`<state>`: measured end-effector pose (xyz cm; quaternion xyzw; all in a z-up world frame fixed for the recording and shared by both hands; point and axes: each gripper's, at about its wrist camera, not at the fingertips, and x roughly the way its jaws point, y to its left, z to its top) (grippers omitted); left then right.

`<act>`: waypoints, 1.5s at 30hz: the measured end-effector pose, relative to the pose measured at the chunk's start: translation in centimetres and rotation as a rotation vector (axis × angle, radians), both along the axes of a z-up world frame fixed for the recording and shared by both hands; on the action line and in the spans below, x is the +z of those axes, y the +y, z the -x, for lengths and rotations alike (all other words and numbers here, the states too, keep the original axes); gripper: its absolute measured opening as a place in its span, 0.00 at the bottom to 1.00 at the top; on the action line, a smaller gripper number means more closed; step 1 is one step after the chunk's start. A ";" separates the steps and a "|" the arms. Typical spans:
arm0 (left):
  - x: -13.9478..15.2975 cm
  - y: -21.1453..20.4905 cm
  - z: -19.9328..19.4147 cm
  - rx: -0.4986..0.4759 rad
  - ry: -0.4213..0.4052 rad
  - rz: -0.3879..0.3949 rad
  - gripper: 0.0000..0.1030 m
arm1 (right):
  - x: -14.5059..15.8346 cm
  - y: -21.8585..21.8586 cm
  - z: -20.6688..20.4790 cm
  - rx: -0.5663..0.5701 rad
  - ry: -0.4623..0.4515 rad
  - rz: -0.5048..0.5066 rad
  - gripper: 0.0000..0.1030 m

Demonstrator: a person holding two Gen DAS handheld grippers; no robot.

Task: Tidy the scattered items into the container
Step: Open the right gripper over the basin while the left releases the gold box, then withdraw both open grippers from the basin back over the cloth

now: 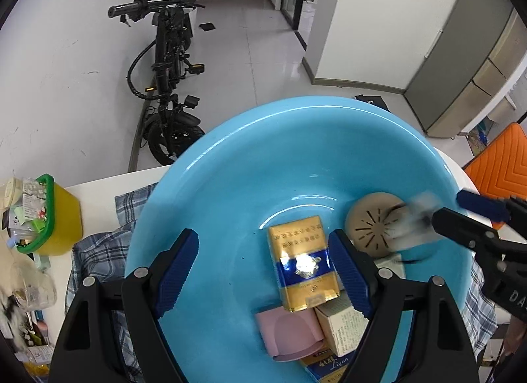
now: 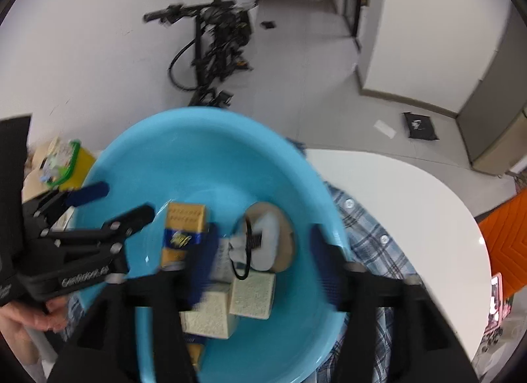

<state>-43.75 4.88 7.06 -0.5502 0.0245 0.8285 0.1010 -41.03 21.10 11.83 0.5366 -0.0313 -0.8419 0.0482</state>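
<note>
- Cig pack (image 1: 303, 262), left wrist view: lies in the blue basin (image 1: 230, 169) between my left gripper (image 1: 263, 271) pads, untouched, jaws apart. Light, stiff, slick wrap; grab by flat sides.
- Right wrist view: right gripper (image 2: 263, 264) spread, nothing pinched; white bundle w/ black cord (image 2: 260, 244) sits ahead in basin, soft, light.

We see a sky-blue basin (image 1: 230, 159) on a blue-and-white plaid shirt (image 1: 95, 251), holding a gold-and-navy box (image 1: 301, 261), a pink case (image 1: 286, 333) and a tan disc (image 1: 369, 225).

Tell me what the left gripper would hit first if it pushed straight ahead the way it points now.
Most likely the gold and blue box: it lies between the open left gripper fingers, on other items in the blue basin. Depth is hard to judge.
</note>
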 end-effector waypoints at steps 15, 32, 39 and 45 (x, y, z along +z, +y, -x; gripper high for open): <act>4.6 1.1 -1.8 -0.056 0.167 0.039 0.81 | 2.0 0.5 -1.6 0.002 0.112 -0.016 0.59; 16.6 -1.8 -11.3 0.068 0.993 -0.101 1.00 | 12.4 -2.0 -9.6 -0.084 0.829 -0.195 1.00; 17.5 -2.5 -15.3 0.082 0.942 0.010 1.00 | 13.2 -0.4 -13.6 -0.091 0.796 -0.121 1.00; 17.3 -4.5 -24.5 0.066 0.944 0.001 1.00 | 14.4 -0.4 -21.2 -0.067 0.801 -0.010 1.00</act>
